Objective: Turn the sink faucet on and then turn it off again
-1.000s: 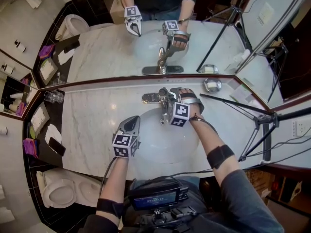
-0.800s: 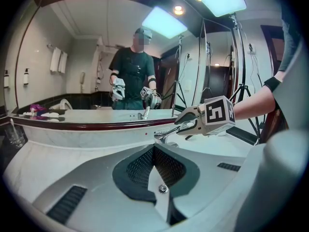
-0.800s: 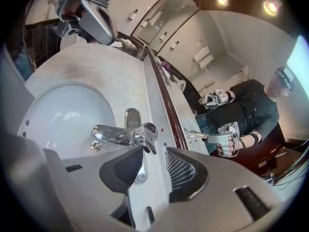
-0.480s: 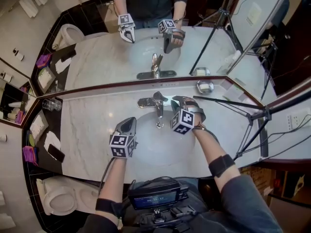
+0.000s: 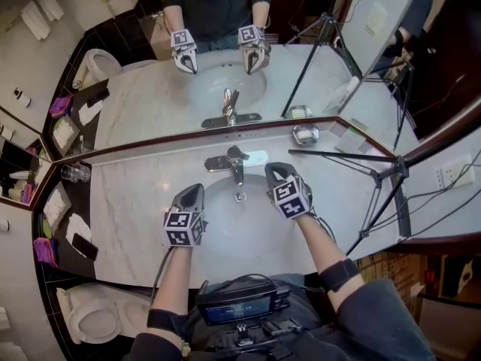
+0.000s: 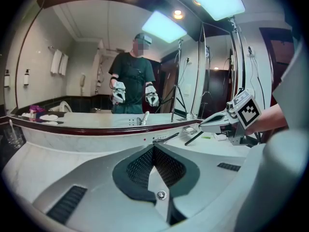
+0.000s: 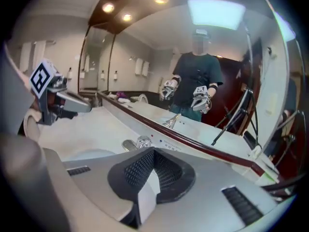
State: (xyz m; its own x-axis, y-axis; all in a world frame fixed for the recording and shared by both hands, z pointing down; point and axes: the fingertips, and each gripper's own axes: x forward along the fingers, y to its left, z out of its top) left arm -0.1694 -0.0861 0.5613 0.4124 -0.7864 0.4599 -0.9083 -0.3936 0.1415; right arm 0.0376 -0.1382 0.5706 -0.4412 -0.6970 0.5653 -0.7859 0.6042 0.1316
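- Marble surface: bare from the drinking glass at its far-left edge across to the faucet; ample room.
- Left claw: shut and empty, over the basin left of the faucet, seemingly parked as the idle hand.
- Faucet: behind the basin at the mirror edge; no stream visible, likely off.
- Right claw: just right of the faucet, not touching it; jaws have just been closing, now together on nothing.
- Small metal dish and tripod leg: right of the faucet, crowding that side.
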